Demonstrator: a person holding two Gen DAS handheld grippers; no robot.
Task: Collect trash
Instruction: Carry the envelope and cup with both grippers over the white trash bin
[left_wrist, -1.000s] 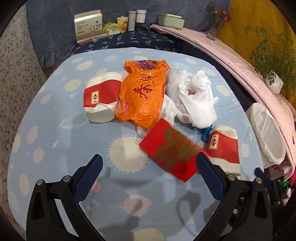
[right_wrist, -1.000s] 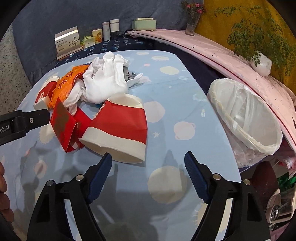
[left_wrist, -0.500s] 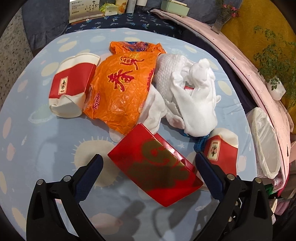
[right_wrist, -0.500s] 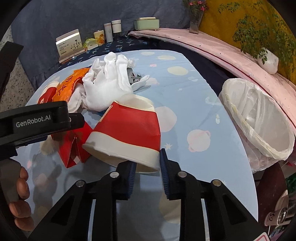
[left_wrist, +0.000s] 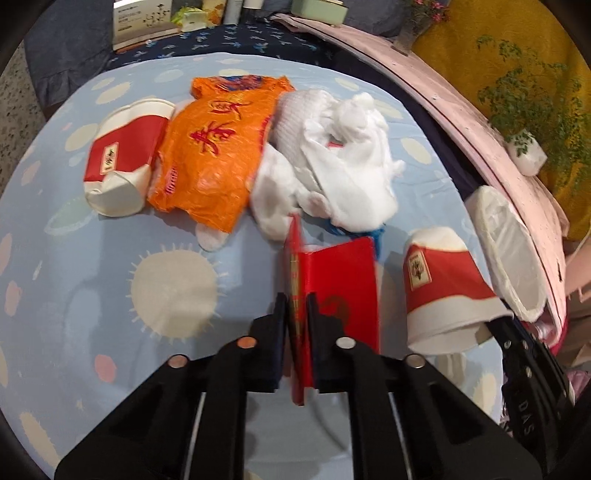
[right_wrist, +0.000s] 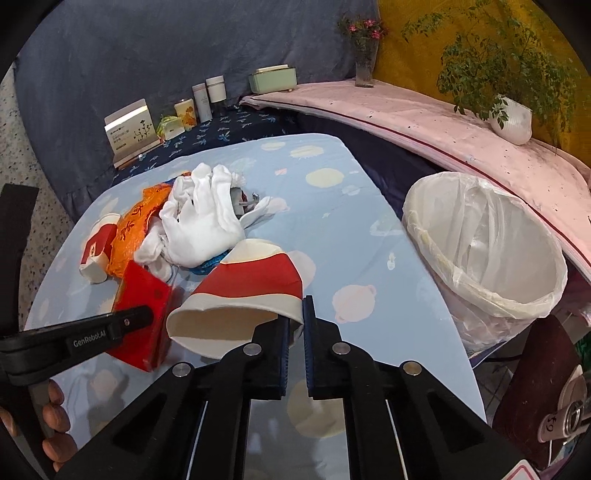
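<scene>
My left gripper (left_wrist: 296, 306) is shut on the edge of a red envelope (left_wrist: 334, 280), which stands folded between its pads. In the right wrist view that red envelope (right_wrist: 142, 295) sits left of a red-and-white paper cup (right_wrist: 251, 286). My right gripper (right_wrist: 295, 317) is shut on that cup's rim and holds it tilted above the tablecloth. The same cup (left_wrist: 443, 284) shows at the right of the left wrist view. Behind lie white gloves (right_wrist: 207, 218), an orange plastic bag (left_wrist: 218, 147) and a second crushed paper cup (left_wrist: 118, 158).
A bin lined with a white bag (right_wrist: 484, 243) stands off the table's right edge. The blue spotted tablecloth (right_wrist: 332, 206) covers the table. Boxes and jars (right_wrist: 199, 99) line the back shelf. A potted plant (right_wrist: 511, 118) sits on the pink ledge. A hand (right_wrist: 55, 417) grips the left tool.
Both grippers went from wide open to shut. The left came down and closed on the red envelope, folding it upright. The right closed on the cup's rim and lifted it.
</scene>
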